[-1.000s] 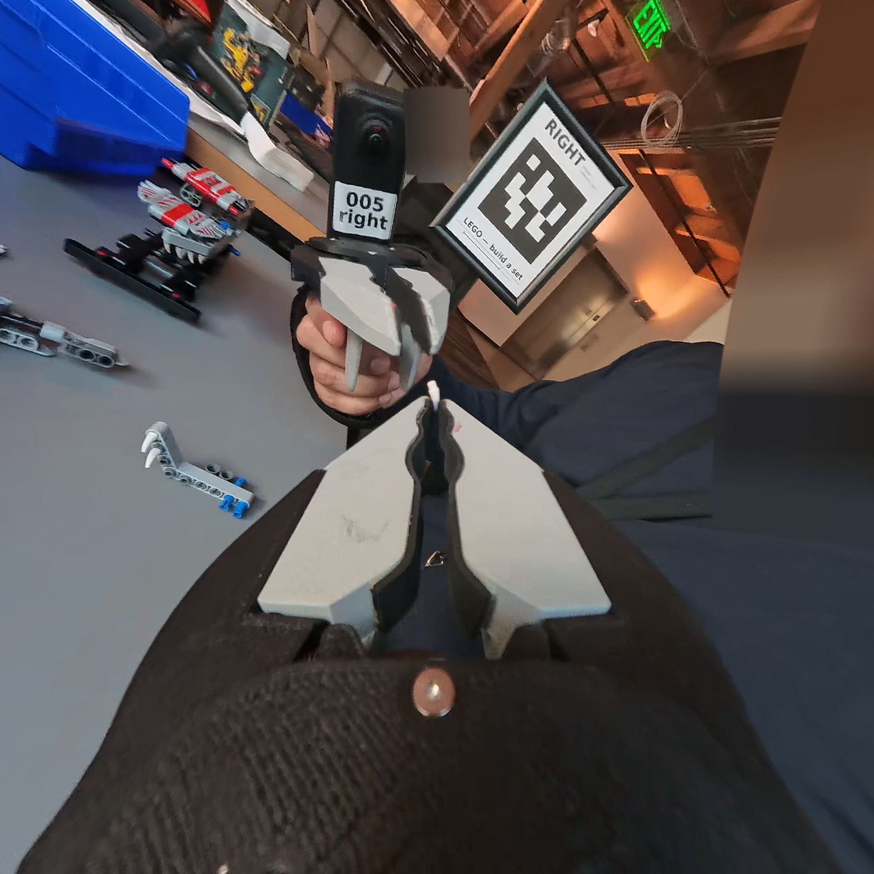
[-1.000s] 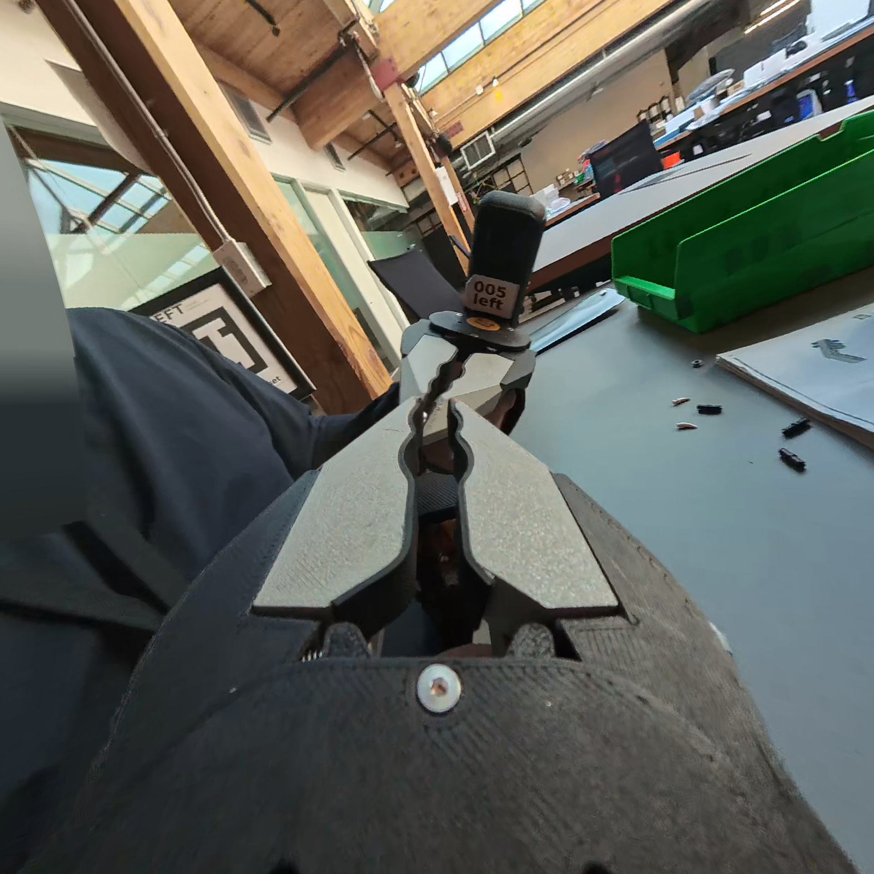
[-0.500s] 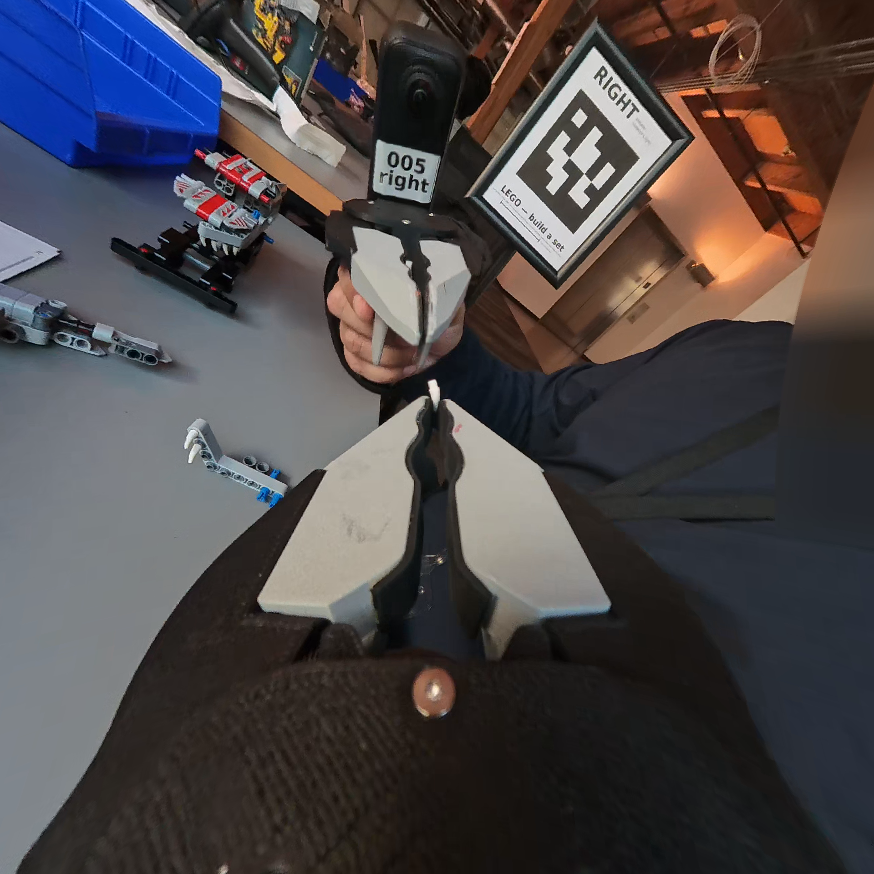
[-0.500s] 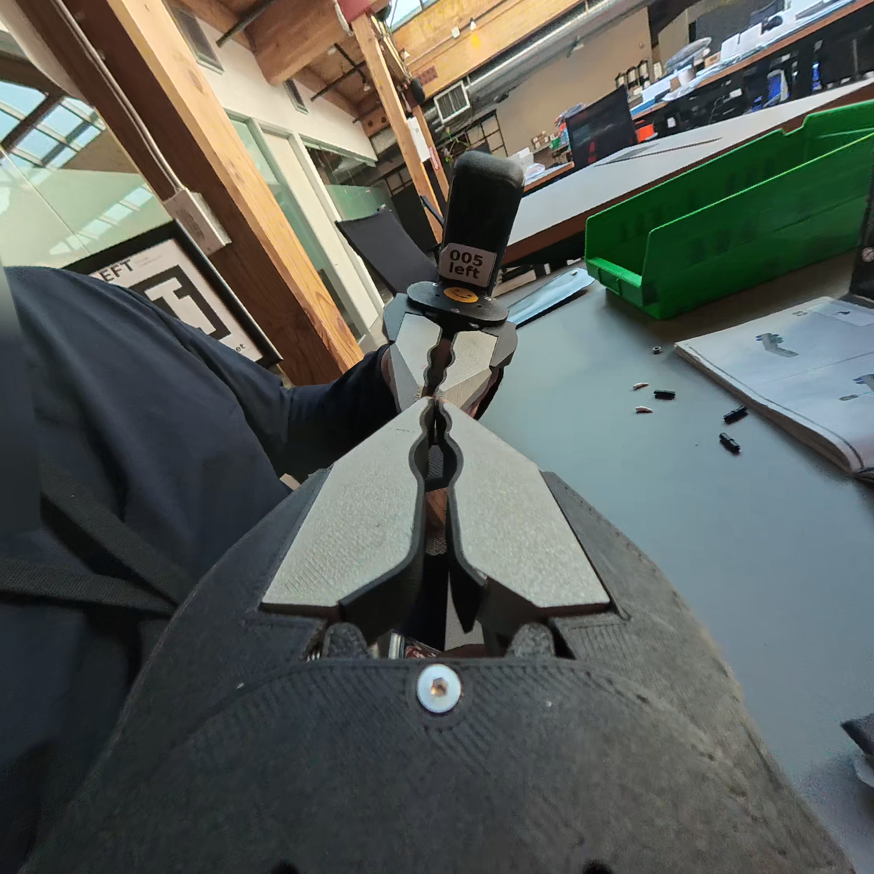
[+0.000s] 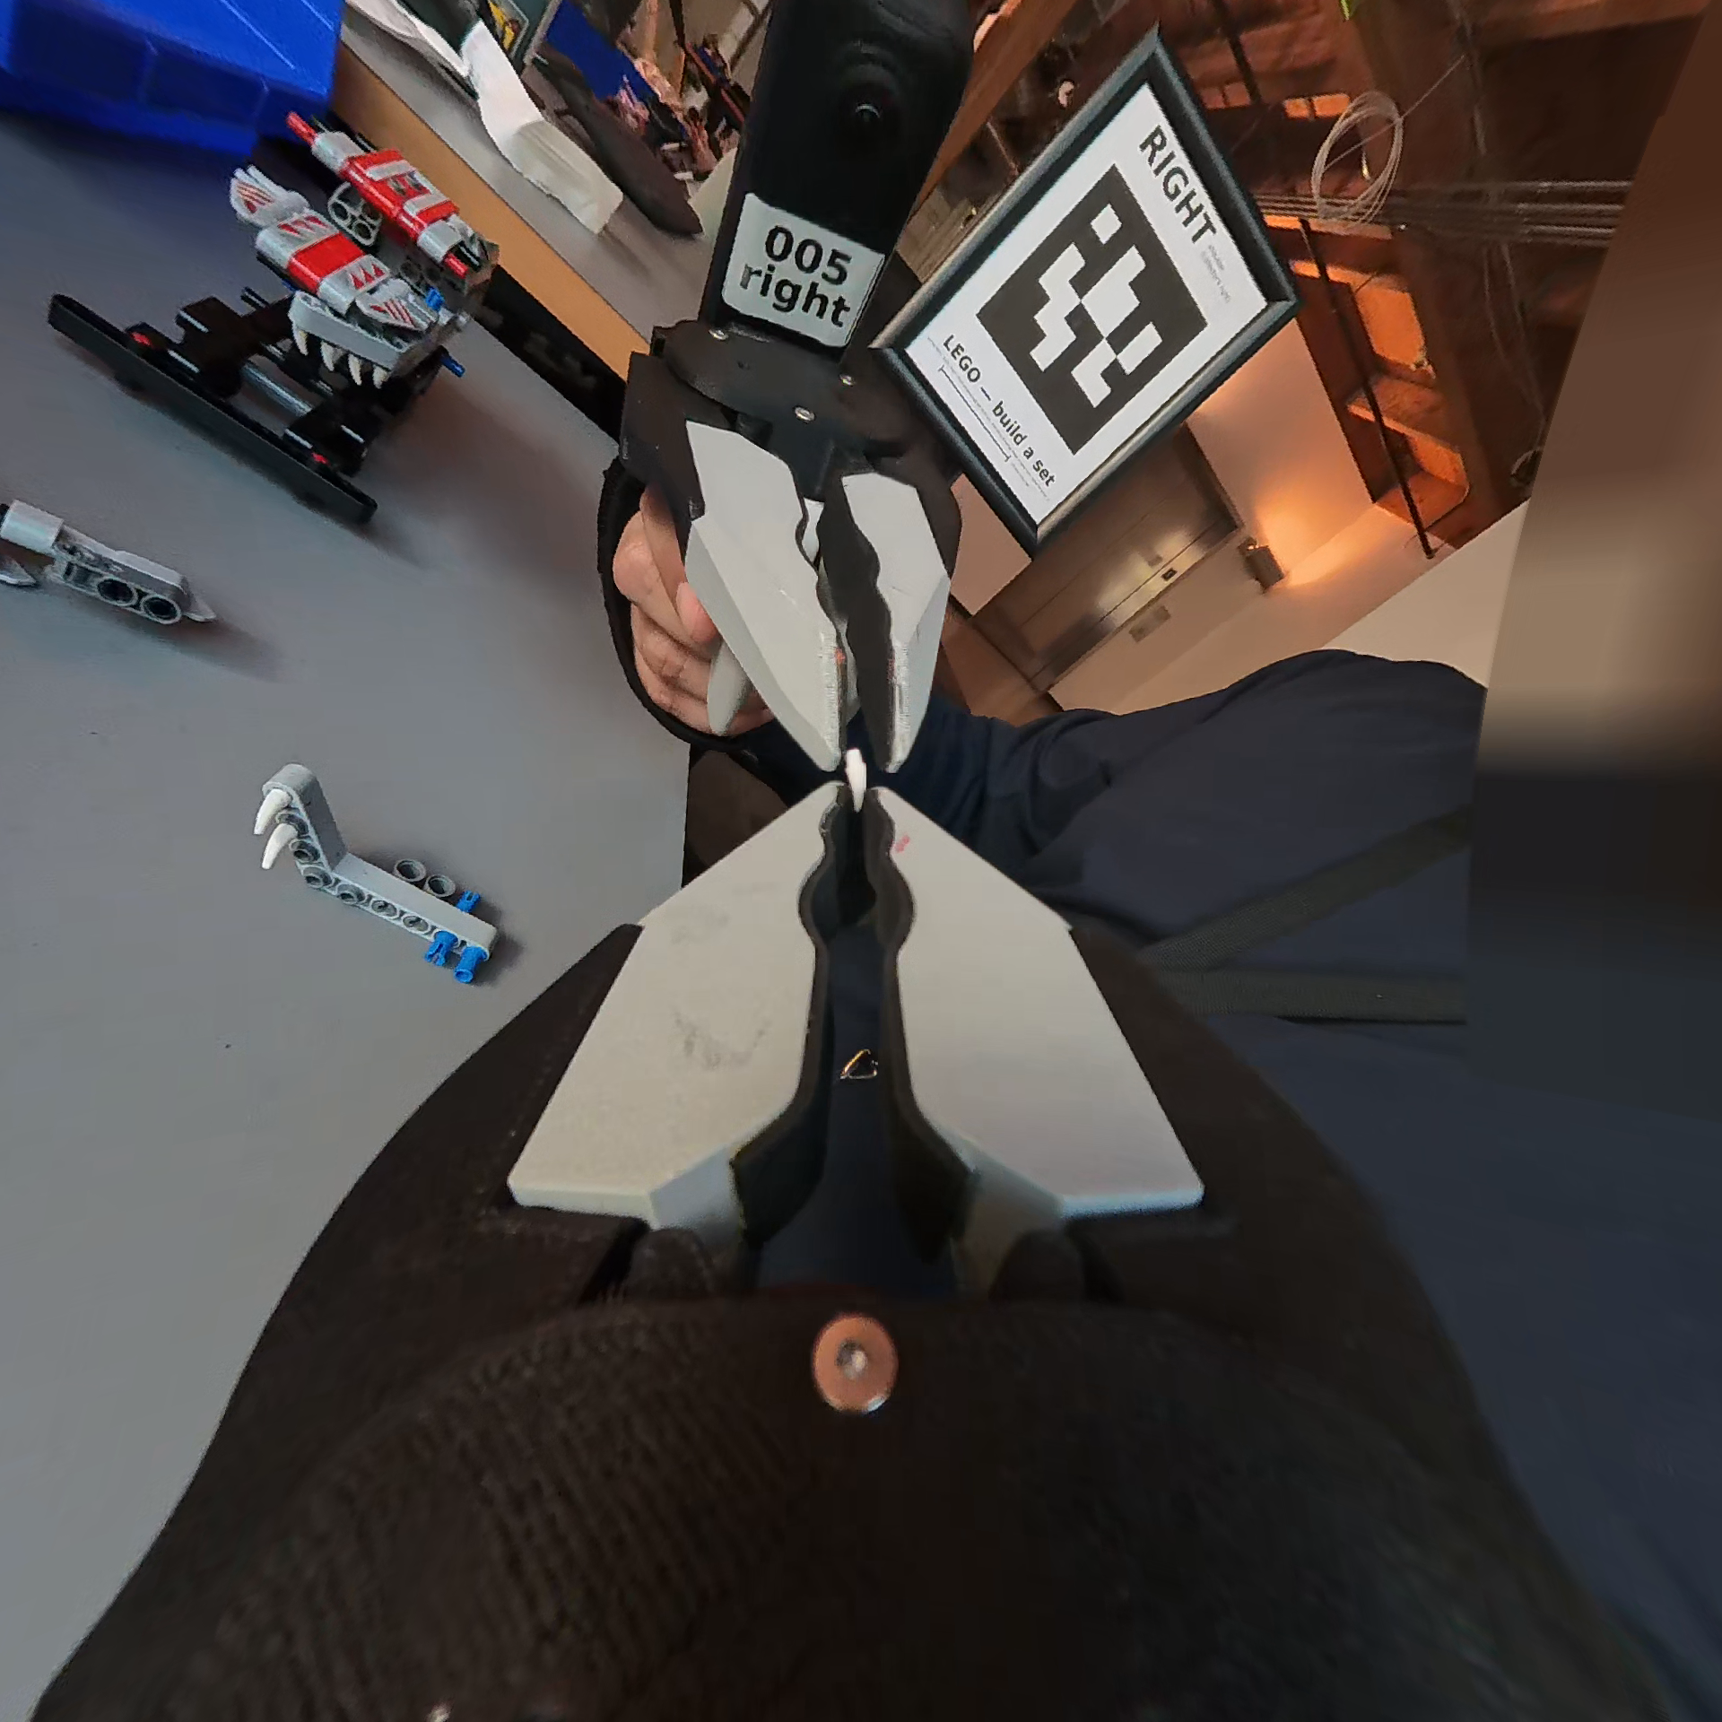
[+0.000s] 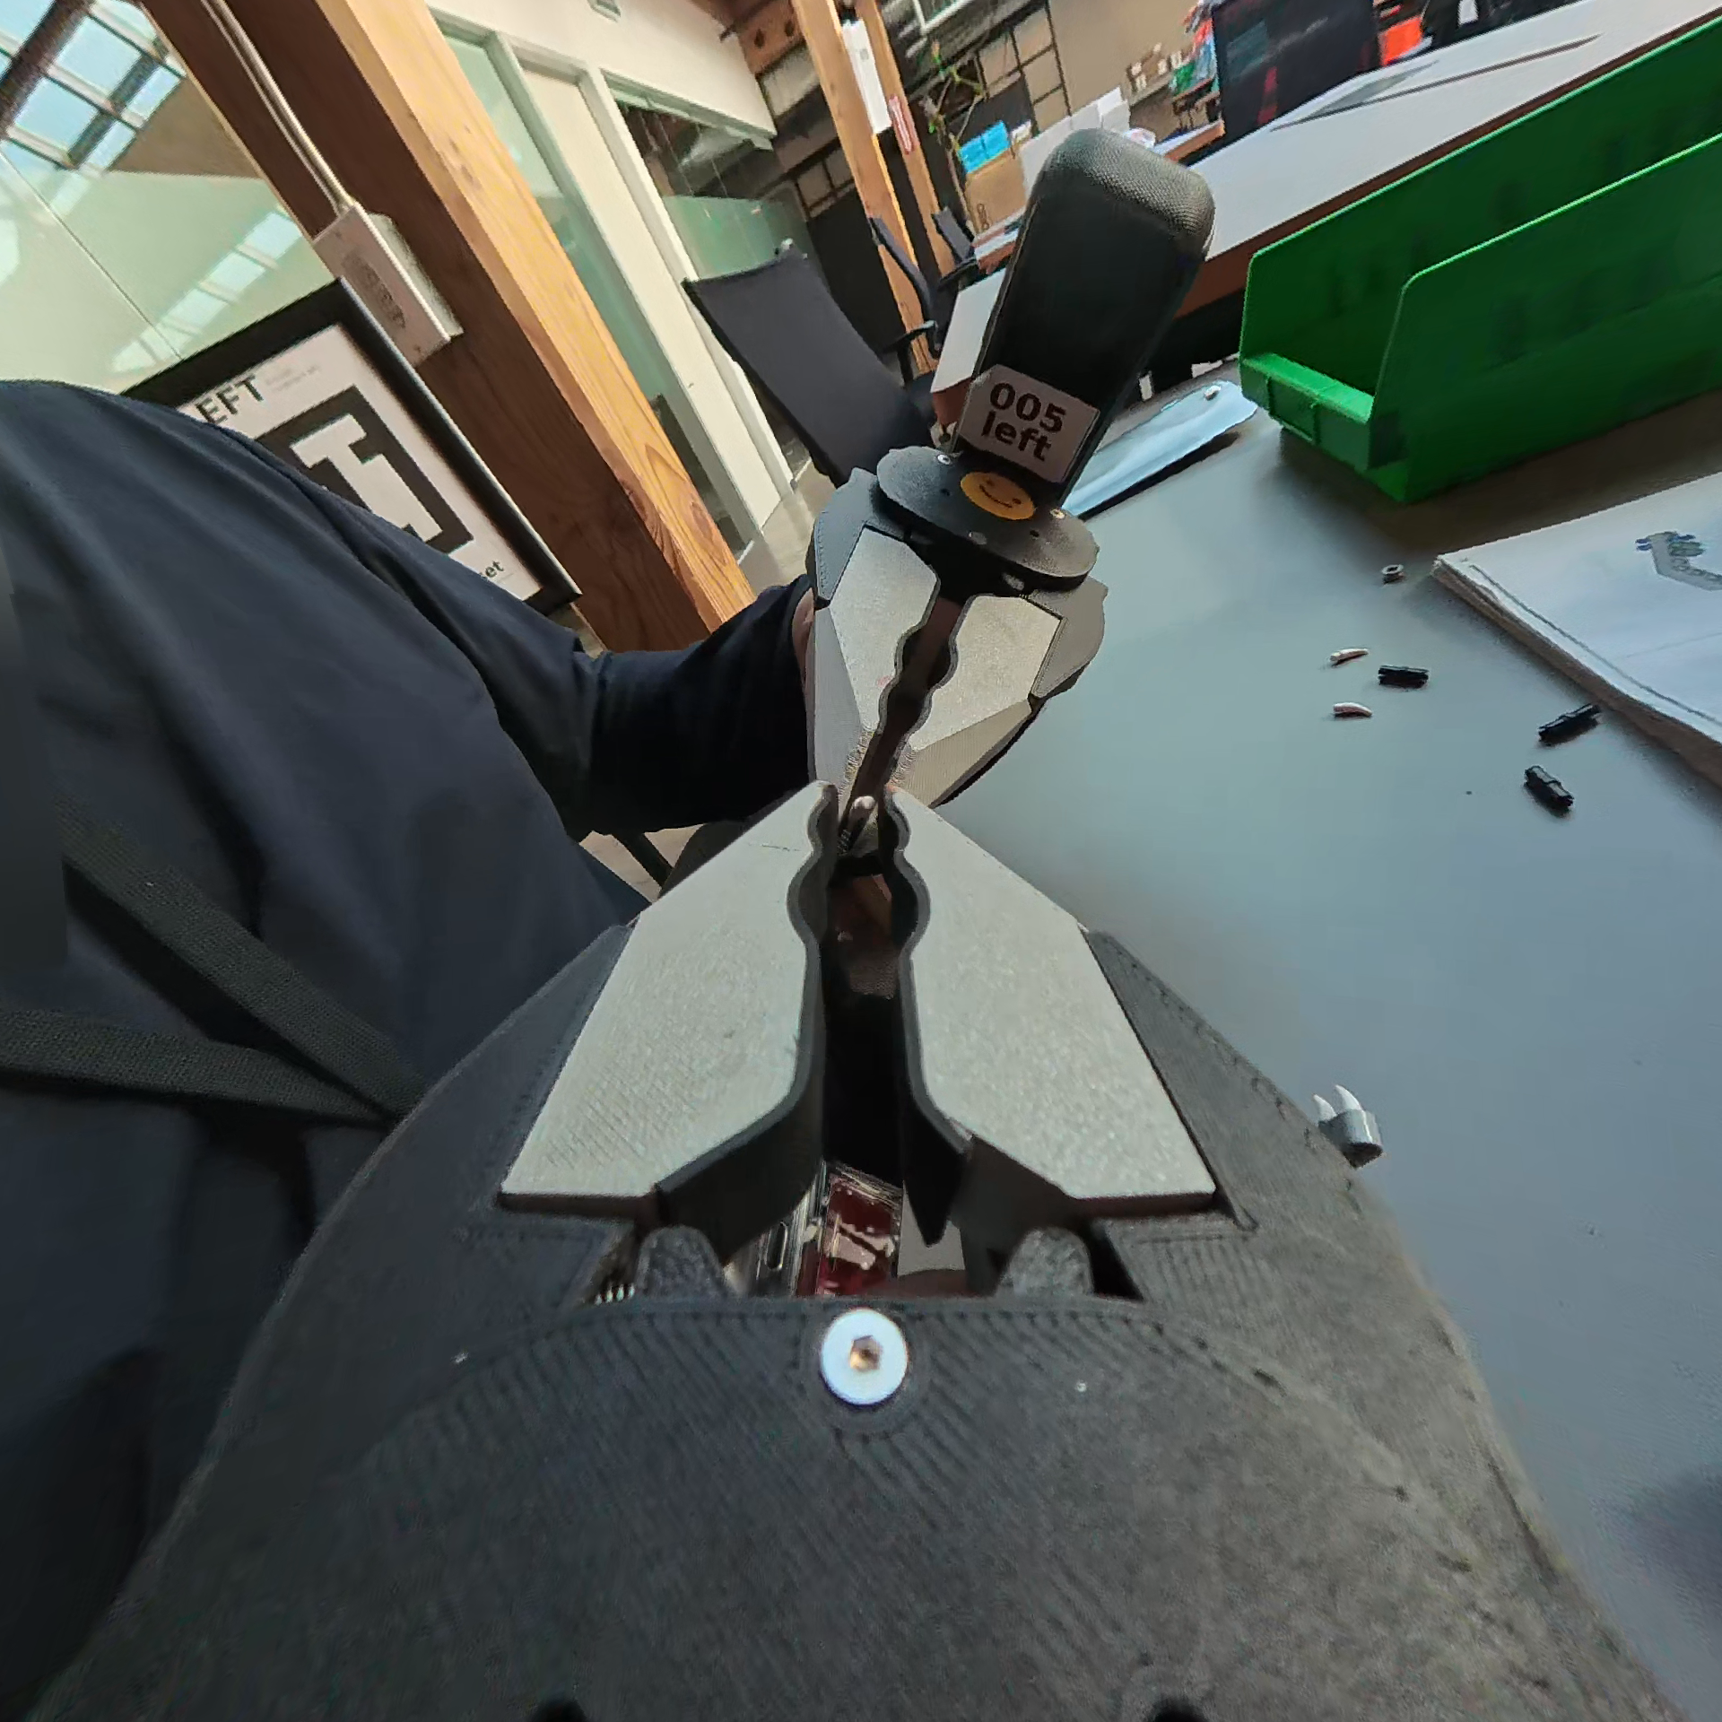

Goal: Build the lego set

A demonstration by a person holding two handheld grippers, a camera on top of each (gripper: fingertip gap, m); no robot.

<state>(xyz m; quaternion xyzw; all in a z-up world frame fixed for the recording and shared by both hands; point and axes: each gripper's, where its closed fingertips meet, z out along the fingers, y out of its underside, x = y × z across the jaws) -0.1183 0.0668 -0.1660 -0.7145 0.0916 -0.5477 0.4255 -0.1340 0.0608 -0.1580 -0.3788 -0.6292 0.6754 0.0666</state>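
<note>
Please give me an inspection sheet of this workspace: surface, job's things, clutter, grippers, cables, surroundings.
Surface: grey table, matte.
Job's things: small white tooth piece pinched at the tip of the left gripper; grey angled beam with white claws and blue pins; part-built model on a black base; grey beam assembly; instruction booklet; loose black pins and white teeth beside the booklet.
Clutter: green bin; blue bin.
Grippers: left shut on the tooth; right gripper slightly open, its tips at the tooth, tip to tip with the left.
Cables: nothing seen on the table.
Surroundings: wooden posts, framed marker sign, person's dark sleeve.
</note>
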